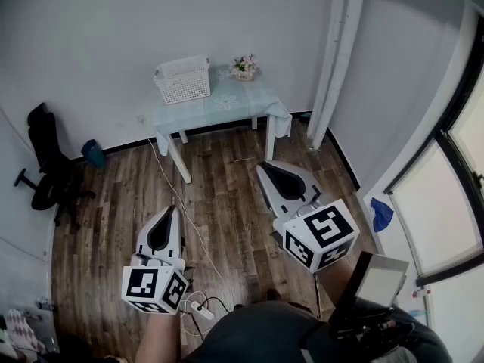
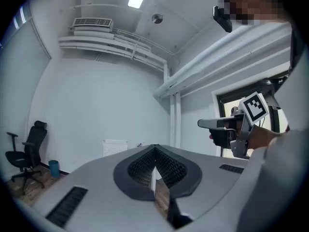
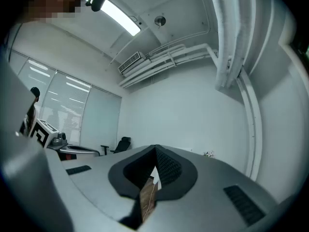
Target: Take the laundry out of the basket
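Both clenched and empty, left tool [image 1: 169, 216] and right tool [image 1: 272, 174] hang well apart from the basket [image 1: 183, 79] on the desk [image 1: 227, 106]. The laundry is unseen but probably soft and light, so pinch a fold.

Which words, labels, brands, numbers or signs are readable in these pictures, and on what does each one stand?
None: no readable text in any view.
The left marker cube and the right marker cube carry only black-and-white square patterns, not letters.
The white basket shows no label.
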